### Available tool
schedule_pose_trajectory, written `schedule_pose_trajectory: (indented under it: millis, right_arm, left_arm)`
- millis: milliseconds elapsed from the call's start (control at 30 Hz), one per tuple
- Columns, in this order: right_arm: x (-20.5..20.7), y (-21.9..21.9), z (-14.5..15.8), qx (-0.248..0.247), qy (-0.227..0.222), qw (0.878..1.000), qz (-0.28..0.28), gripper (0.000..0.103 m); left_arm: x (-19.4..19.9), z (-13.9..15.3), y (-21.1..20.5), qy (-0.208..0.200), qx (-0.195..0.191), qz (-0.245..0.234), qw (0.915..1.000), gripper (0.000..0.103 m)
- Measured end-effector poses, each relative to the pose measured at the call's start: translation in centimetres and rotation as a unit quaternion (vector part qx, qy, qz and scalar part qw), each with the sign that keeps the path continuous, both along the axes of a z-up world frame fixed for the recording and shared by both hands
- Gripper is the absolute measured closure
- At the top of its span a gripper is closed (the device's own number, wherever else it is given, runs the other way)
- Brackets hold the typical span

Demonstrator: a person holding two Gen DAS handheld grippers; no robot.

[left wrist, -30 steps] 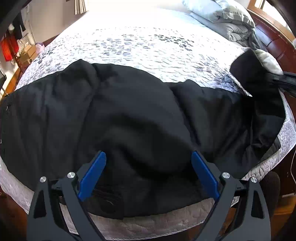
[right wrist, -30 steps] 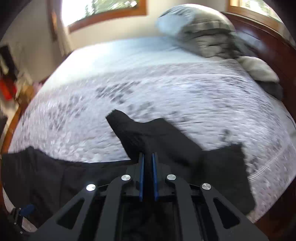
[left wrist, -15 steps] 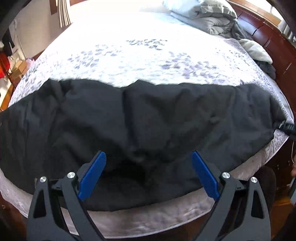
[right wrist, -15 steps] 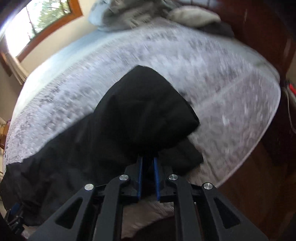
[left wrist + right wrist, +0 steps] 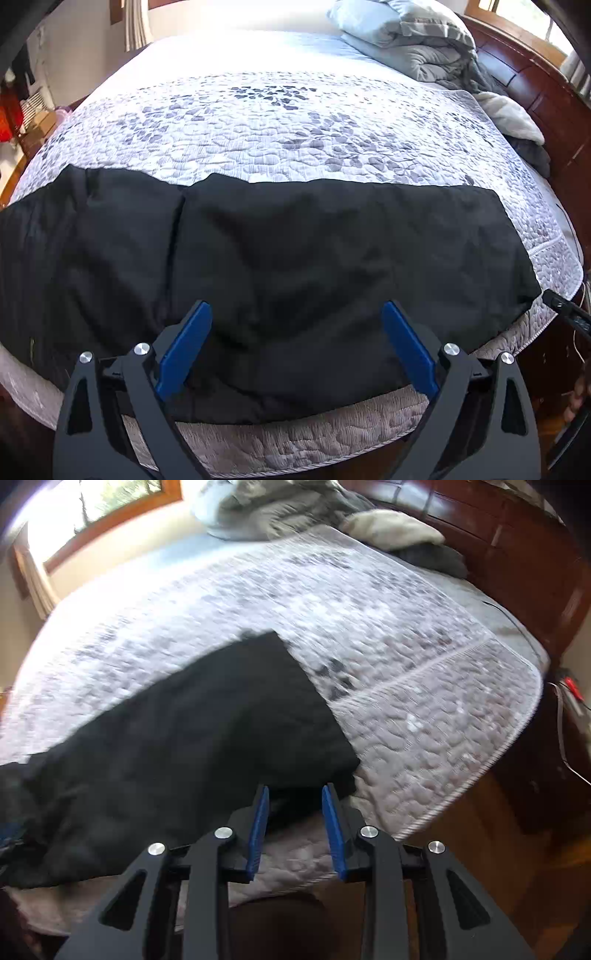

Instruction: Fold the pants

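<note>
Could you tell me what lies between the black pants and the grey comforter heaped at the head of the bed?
Only bare patterned quilt lies between the pants and the comforter, in the left wrist view.

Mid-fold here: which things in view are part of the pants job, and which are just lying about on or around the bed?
Part of the job:
- black pants, spread along the near edge
- right gripper, jaws opening at the pants' end
- left gripper, wide open over them
- quilted bedspread, the work surface

Lying about:
- grey comforter
- cream blanket
- wooden headboard
</note>
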State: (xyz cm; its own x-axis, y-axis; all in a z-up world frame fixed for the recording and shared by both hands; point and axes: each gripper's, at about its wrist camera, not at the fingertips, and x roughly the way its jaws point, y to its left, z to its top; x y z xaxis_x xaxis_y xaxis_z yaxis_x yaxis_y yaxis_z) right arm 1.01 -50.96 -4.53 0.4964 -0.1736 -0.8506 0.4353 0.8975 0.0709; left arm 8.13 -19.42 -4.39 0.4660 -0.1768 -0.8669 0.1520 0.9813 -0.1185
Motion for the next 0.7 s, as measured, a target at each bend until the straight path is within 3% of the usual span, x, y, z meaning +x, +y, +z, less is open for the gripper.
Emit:
schedule_pose_trajectory:
  millis: [133,300,367,467,567,700]
  right_arm:
    - [1.1,1.5,-0.4,0.026,-0.011,0.999,0.043,0.072]
    - [2.8,1.6,-4.8,0.035,0.058,0.997,0.040,0.072]
    - [2.5,1.3,-5.9,0.051,0.066,0.996,0.039,0.072]
    - [1.6,0.8,-5.3,0.069,0.056,0.996,0.032,0.072]
    - [0.2,-0.6,-3.6,0.097,0.027,0.995,0.012,0.059]
    - [-1.4,-3.0,-2.1,0.159,-0.002,0.987,-0.018,0.052]
  left_arm:
    - [-0.3,-0.6,-0.2,0.007,0.011,-0.004,0.9999,0.009]
    - [-0.5,-1.5,0.0,0.009,0.038,-0.013,0.9991,0.008]
    - [-0.2,-2.3,0.2,0.019,0.046,-0.014,0.9987,0.008]
    - [0.1,-3.5,0.4,0.034,0.049,-0.011,0.9982,0.008]
    - [-0.1,-3.4,0.6,0.033,0.042,-0.007,0.9986,0.008]
    - [-0.4,-2.5,0.9,0.033,0.002,0.009,0.9994,0.008]
